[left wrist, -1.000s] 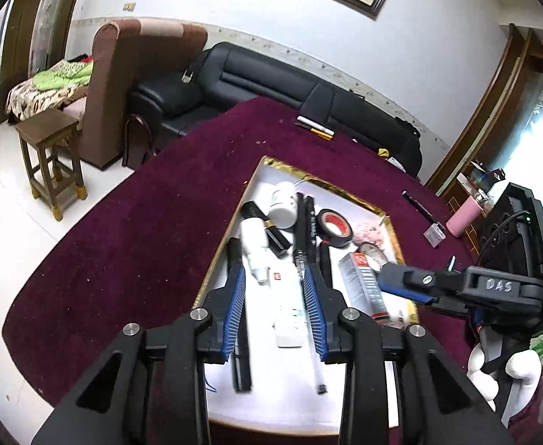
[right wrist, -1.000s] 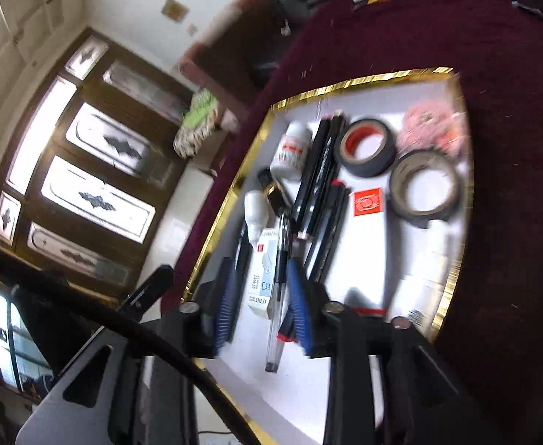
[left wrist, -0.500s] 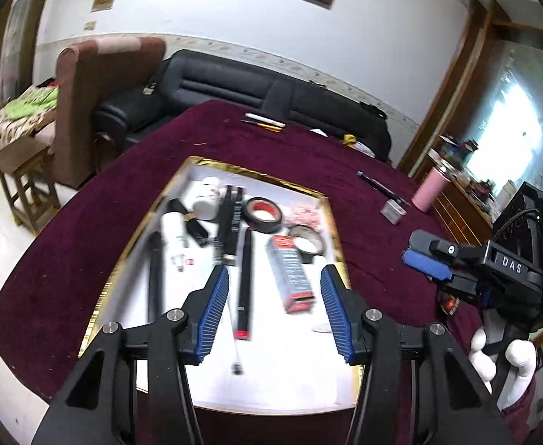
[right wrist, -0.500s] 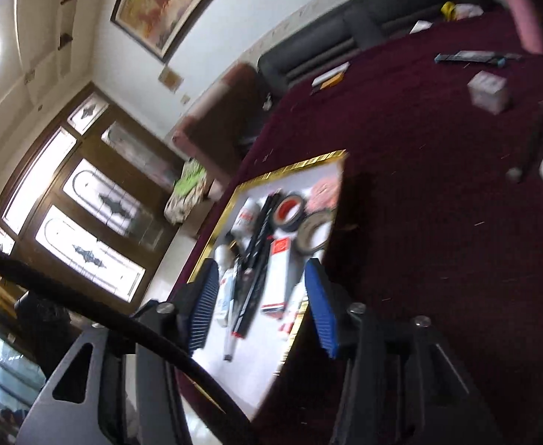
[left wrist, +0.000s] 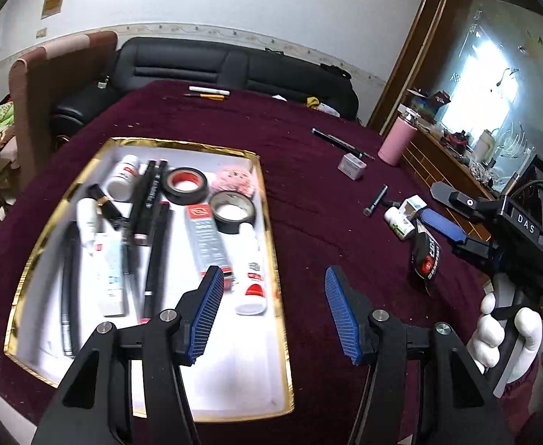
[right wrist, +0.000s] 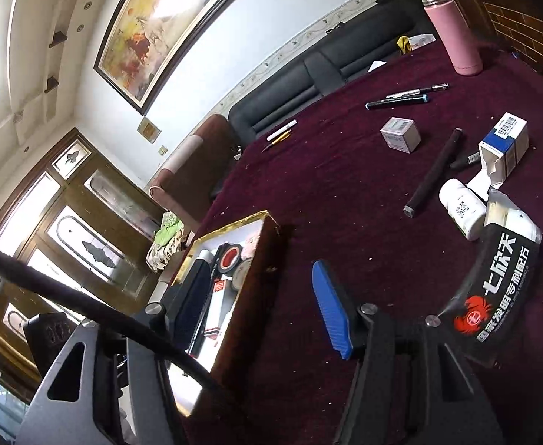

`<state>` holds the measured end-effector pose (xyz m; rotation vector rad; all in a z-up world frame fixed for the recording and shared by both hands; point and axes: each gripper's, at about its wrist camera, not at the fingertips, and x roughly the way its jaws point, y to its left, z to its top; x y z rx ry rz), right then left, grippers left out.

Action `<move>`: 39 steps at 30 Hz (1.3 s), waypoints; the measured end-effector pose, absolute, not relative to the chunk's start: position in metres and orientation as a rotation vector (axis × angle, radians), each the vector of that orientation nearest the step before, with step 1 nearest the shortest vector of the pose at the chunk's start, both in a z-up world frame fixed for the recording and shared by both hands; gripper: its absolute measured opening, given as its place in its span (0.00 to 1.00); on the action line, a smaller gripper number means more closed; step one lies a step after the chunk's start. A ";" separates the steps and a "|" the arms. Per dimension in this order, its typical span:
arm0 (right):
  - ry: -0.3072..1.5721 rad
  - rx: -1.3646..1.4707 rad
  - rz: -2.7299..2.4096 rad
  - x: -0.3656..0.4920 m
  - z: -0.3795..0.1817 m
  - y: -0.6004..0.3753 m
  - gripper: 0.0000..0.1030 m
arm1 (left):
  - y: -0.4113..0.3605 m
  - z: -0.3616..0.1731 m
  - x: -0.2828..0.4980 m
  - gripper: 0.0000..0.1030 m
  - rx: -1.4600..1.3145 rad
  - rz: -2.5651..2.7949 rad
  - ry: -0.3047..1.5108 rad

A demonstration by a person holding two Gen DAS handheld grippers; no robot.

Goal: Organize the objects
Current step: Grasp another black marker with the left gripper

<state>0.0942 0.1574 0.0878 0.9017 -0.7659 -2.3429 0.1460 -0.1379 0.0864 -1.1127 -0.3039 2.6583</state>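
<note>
Left wrist view. Left claw (left wrist: 271,311): jaws opening, nothing between them; it hangs over the tray's right rim. Tray (left wrist: 271,230), gold-edged, at 10 o'clock on the maroon worktop (left wrist: 327,193). Inside: red-cored tape (left wrist: 184,184), grey tape (left wrist: 233,210), pink puff (left wrist: 233,181), grey box (left wrist: 205,237), white bottle (left wrist: 251,278), pill bottle (left wrist: 123,178), several dark pens (left wrist: 149,200). Loose on the worktop at 2 o'clock: small box (left wrist: 352,166), black rod (left wrist: 376,200), green-label bottle (left wrist: 399,222), black pouch (left wrist: 427,259), pink flask (left wrist: 397,140). Right claw (left wrist: 438,207) at 3 o'clock, held by a white-gloved hand (left wrist: 505,330), just beside the pouch.

Right wrist view. Right claw (right wrist: 256,304): jaws opening, empty; the tray's (right wrist: 260,259) near corner lies between the fingers, untouched. A black cable (right wrist: 86,319) crosses the left finger and hides part of the tray. At 2 o'clock: pouch (right wrist: 501,282), touching white bottle (right wrist: 460,207), blue-white carton (right wrist: 505,144), rod (right wrist: 434,170), small box (right wrist: 400,134), two pens (right wrist: 404,98), flask (right wrist: 453,33). Black sofa (right wrist: 327,74) beyond the worktop (right wrist: 327,185).
</note>
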 end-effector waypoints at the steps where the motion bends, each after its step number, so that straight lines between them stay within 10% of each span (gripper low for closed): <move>1: -0.765 0.913 -2.338 0.092 0.086 0.157 0.55 | -0.136 0.085 0.145 0.50 -1.118 2.652 -0.303; 39: -1.014 0.993 -2.670 0.047 0.034 0.337 0.55 | 0.060 0.080 -0.003 0.49 -1.116 2.360 0.142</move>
